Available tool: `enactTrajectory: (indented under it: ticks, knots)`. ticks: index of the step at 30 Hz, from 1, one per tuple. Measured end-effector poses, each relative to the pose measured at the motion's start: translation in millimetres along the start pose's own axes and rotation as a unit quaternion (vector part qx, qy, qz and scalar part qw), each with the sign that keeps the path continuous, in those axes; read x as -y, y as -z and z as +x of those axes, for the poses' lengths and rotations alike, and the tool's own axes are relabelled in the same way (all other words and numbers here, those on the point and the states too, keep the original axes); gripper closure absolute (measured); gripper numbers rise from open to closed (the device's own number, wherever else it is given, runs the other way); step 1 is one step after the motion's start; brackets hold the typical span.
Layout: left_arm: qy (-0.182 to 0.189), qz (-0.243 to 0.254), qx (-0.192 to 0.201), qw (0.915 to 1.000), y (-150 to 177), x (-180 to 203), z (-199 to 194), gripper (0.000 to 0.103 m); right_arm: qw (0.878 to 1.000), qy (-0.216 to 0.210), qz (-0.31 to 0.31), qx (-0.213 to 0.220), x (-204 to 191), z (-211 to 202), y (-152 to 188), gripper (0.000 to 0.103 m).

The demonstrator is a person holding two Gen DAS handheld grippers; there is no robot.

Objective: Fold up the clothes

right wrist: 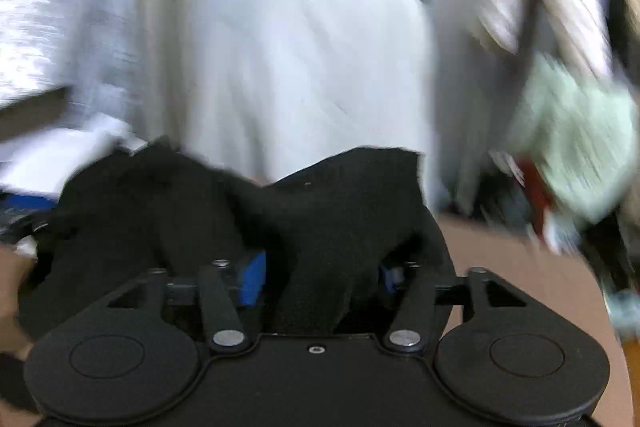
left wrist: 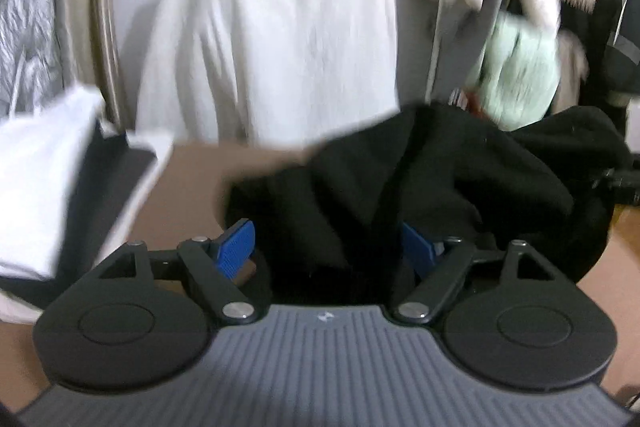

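Note:
A black garment (left wrist: 420,179) lies bunched on the brown table (left wrist: 188,187), blurred by motion. My left gripper (left wrist: 328,247) has its blue pads (left wrist: 236,247) wide apart with a fold of the black cloth lying between them. In the right wrist view the same black garment (right wrist: 320,227) drapes between and over my right gripper (right wrist: 320,279). Its blue pads (right wrist: 254,279) are also spread, with cloth bunched in the gap. Whether either gripper pinches the cloth is not clear.
A white folded stack (left wrist: 44,179) over a dark item sits at the table's left. White hanging fabric (left wrist: 272,47) fills the back. A pale green garment (left wrist: 520,67) and dark clothes hang at the right; the green garment (right wrist: 580,139) also shows in the right wrist view.

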State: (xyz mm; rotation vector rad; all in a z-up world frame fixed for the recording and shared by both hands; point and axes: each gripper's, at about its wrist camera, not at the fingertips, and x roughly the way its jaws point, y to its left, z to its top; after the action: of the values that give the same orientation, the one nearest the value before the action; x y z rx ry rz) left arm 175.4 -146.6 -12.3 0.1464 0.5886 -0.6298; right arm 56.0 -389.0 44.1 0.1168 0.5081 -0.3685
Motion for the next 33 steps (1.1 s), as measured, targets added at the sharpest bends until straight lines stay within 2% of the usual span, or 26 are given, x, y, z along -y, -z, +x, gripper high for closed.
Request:
enactTrajectory:
  ticks: [1, 3, 4, 6, 8, 10, 13, 15, 19, 20, 23, 26, 27, 30, 31, 33]
  knots:
    - [-0.009, -0.001, -0.025, 0.9996, 14.8, 2.3, 15.1, 0.024, 0.999, 0.014, 0.025, -0.018, 16.0, 17.9, 12.4, 0.040]
    - [-0.001, -0.010, -0.063, 0.9980, 44.6, 1.2, 34.1, 0.024, 0.995, 0.042, 0.069, -0.058, 42.3, 42.4, 38.4, 0.040]
    - [0.008, -0.019, -0.084, 0.9963, 54.7, -1.0, 43.0, 0.024, 0.992, 0.046, 0.091, -0.073, 53.5, 47.2, 47.1, 0.040]
    - [0.022, -0.039, -0.110, 0.9929, 66.1, -7.5, 51.4, 0.024, 0.986, 0.021, 0.141, -0.088, 79.4, 47.7, 62.8, 0.040]
    - [0.032, -0.055, -0.115, 0.9913, 68.3, -12.0, 50.8, 0.024, 0.975, 0.003, 0.177, -0.133, 89.5, 48.4, 66.7, 0.040]
    - [0.056, -0.061, -0.095, 0.9920, 63.0, -12.0, 44.6, 0.024, 0.965, -0.020, 0.200, -0.165, 91.7, 45.5, 63.5, 0.040]
    - [0.089, -0.049, -0.090, 0.9908, 61.1, -3.7, 44.3, 0.023, 0.954, -0.066, 0.234, -0.173, 86.0, 38.2, 66.3, 0.034]
    - [0.108, -0.040, -0.090, 0.9893, 62.5, 5.0, 46.5, 0.023, 0.951, -0.081, 0.236, -0.182, 86.4, 29.0, 78.1, 0.034]
    - [0.161, -0.021, -0.087, 0.9829, 67.0, 21.6, 50.3, 0.023, 0.955, -0.097, 0.181, -0.215, 64.5, 35.7, 87.6, 0.034]
    - [0.174, -0.016, -0.086, 0.9808, 68.6, 25.1, 50.8, 0.019, 0.956, -0.104, 0.159, -0.223, 60.2, 43.4, 91.4, 0.034]
    - [0.199, -0.003, -0.091, 0.9757, 72.3, 34.0, 53.2, 0.017, 0.962, -0.116, 0.077, -0.234, 30.1, 59.7, 99.5, 0.033]
    - [0.205, -0.005, -0.105, 0.9730, 77.7, 40.0, 62.8, 0.017, 0.973, -0.083, -0.010, -0.214, -0.9, 75.1, 106.2, 0.032]
    - [0.205, -0.009, -0.111, 0.9724, 80.2, 41.6, 67.8, 0.017, 0.977, -0.073, -0.042, -0.194, -11.6, 75.2, 109.3, 0.032]
    - [0.198, -0.010, -0.124, 0.9722, 89.0, 48.6, 86.2, 0.018, 0.973, -0.085, -0.149, -0.157, -37.2, 84.9, 115.8, 0.030]
    - [0.189, 0.000, -0.119, 0.9747, 92.6, 52.1, 92.0, 0.021, 0.969, -0.089, -0.175, -0.152, -42.6, 89.7, 118.1, 0.028]
    - [0.149, 0.038, -0.110, 0.9820, 93.6, 61.0, 98.3, 0.061, 0.966, -0.095, -0.191, -0.146, -45.4, 98.7, 122.9, 0.028]
